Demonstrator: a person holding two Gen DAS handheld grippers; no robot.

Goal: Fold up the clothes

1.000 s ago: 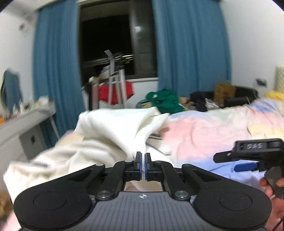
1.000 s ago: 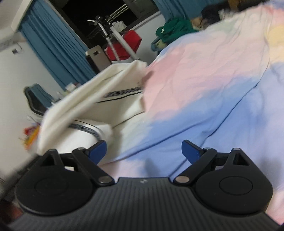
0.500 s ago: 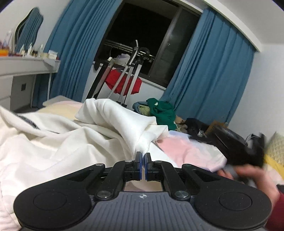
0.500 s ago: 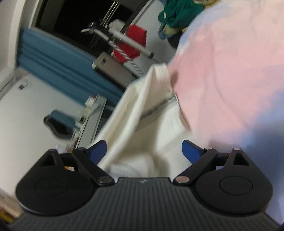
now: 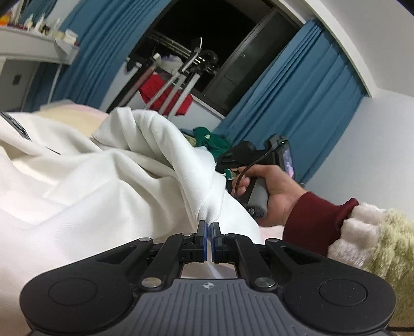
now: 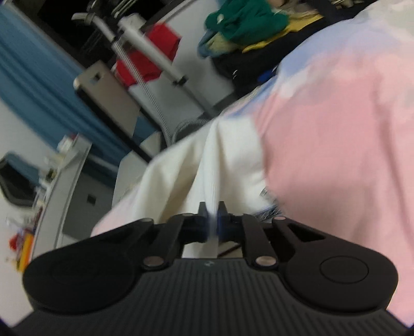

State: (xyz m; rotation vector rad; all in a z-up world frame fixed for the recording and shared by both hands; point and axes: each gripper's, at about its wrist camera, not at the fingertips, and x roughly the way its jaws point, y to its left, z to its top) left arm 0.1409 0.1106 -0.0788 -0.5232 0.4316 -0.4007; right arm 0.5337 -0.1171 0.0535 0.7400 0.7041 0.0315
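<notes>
A white garment [image 5: 103,181] lies bunched on the bed and fills the left half of the left wrist view. My left gripper [image 5: 209,226] is shut on a pinched fold of it, which rises in a taut ridge from the jaws. In the right wrist view the same white garment [image 6: 201,165] drapes over the bed edge, and my right gripper [image 6: 212,209] is shut on a narrow fold of it. The right gripper's body [image 5: 256,157] shows in the left wrist view, held by a hand [image 5: 274,191] in a dark red sleeve beyond the cloth.
The bed sheet [image 6: 336,155] is pink and pale blue. A green garment [image 6: 243,23] tops a clothes pile at the far end. A drying rack with a red item [image 5: 165,95] stands by blue curtains [image 5: 297,108]. A white desk [image 6: 62,181] stands at the left.
My right gripper was open over the bed; it moved left to the white garment and shut on a fold. My left gripper stayed shut on the cloth and tilted, lifting it.
</notes>
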